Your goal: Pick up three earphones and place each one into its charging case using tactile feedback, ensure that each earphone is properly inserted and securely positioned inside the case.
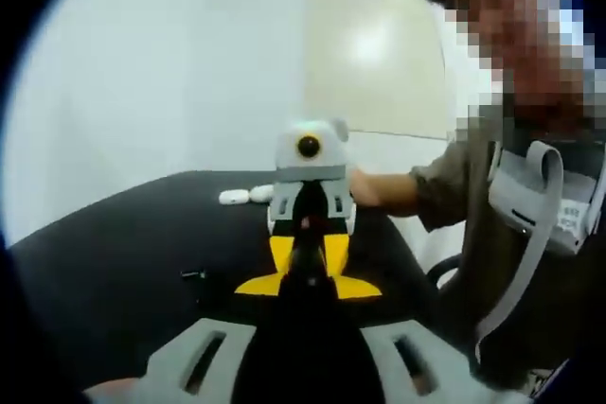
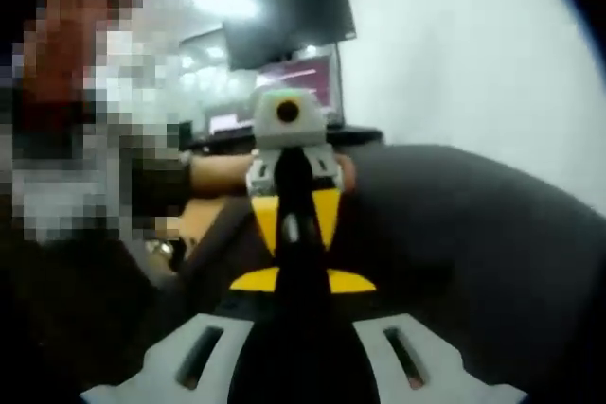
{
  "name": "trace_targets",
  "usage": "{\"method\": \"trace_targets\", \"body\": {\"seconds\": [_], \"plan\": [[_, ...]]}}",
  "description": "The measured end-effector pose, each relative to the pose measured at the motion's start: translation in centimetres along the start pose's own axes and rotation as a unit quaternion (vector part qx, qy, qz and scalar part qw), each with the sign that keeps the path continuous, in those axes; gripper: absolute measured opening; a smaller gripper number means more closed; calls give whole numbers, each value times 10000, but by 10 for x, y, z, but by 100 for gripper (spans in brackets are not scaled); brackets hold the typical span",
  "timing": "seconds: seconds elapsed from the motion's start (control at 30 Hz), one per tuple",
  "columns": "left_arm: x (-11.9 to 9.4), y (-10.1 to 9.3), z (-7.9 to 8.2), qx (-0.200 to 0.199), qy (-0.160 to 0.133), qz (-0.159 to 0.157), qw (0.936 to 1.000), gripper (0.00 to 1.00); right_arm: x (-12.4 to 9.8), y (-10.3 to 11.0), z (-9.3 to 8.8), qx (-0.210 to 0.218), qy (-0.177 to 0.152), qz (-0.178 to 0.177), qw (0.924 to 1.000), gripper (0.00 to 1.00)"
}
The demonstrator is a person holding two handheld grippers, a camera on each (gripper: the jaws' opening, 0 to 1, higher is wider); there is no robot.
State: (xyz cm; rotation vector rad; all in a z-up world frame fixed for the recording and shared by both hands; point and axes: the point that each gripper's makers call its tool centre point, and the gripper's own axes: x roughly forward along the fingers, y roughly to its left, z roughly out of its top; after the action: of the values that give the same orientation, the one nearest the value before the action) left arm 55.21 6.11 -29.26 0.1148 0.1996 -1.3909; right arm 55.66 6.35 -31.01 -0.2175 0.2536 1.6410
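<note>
black table (image 1: 114, 262) under white wall | we see both grippers' jaws closed, holding nothing | white earphones (image 1: 246, 196) far off | risk: blind, misjudged approach

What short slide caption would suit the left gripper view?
Two handheld claws meet tip to tip, left facing right, above a black table with small white earphone pieces behind.
</note>
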Motion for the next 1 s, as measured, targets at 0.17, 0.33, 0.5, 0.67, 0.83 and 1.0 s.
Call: {"method": "trace_targets", "body": {"seconds": [0.17, 0.33, 0.5, 0.67, 0.83, 1.0], "plan": [[-1, -2, -2, -587, 124, -190, 9980, 13, 1, 0, 0, -534, 7, 1, 9986, 18], [-1, -2, 2, -1293, 68, -375, 9909, 14, 2, 3, 0, -1118, 48, -61, 9937, 17], [-2, 7, 12, -1555, -236, -212, 9873, 14, 2, 2, 0, -1300, 41, -77, 9915, 17], [-20, 27, 33, -1437, -930, 206, 9850, 13, 1, 3, -1, -886, 61, 25, 9960, 18], [-30, 26, 37, -1462, -929, 142, 9848, 18, -3, -1, -2, -284, 56, 100, 9995, 18], [-24, 26, 25, -1189, -587, 318, 9907, 14, -14, 5, -3, -122, 204, 260, 9994, 18]]}}
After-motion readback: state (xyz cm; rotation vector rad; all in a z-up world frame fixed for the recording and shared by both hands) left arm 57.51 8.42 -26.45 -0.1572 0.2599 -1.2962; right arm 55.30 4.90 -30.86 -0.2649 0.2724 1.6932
